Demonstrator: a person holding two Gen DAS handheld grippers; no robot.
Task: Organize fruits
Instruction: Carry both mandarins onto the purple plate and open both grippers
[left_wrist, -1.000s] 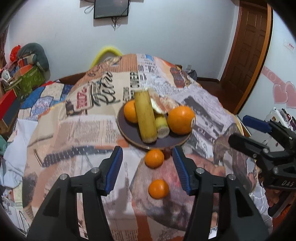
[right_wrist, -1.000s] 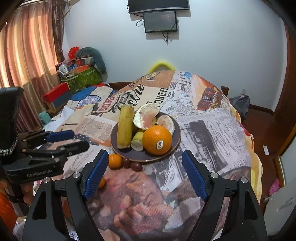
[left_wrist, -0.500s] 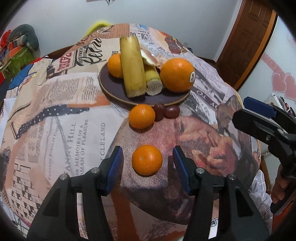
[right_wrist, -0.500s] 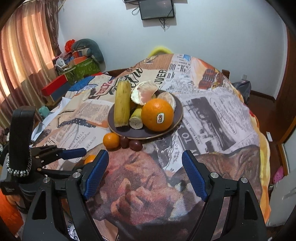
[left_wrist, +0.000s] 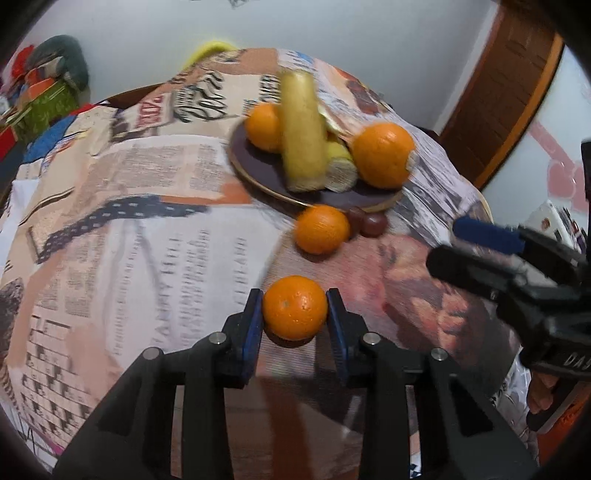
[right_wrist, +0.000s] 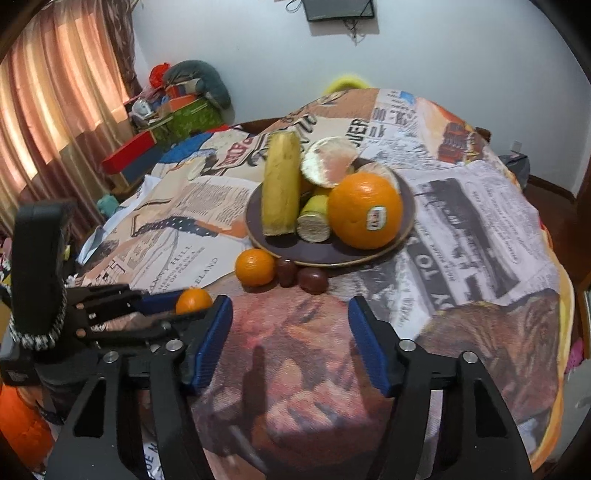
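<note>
A small orange (left_wrist: 294, 308) lies on the newsprint cloth between the blue pads of my left gripper (left_wrist: 294, 314). Its jaws are closing, and both pads touch the fruit's sides. A second small orange (left_wrist: 322, 229) and two dark red fruits (left_wrist: 373, 223) sit just in front of the dark plate (left_wrist: 258, 181). On the plate (right_wrist: 369, 254) are a large stickered orange (right_wrist: 364, 210), a yellow cob (right_wrist: 282, 184), a shorter cob piece and peeled citrus (right_wrist: 328, 160). My right gripper (right_wrist: 290, 332) hovers over bare cloth with its jaws closing on nothing.
The cloth-covered table (right_wrist: 461, 240) drops away at its front and right edges. Boxes and bags (right_wrist: 177, 110) are piled at the back left beside a curtain (right_wrist: 55, 92). A wooden door (left_wrist: 498, 92) stands to the right.
Both grippers sank toward the table. The left jaws narrowed from wide apart to touching the small orange. The right jaws also drew closer together.
</note>
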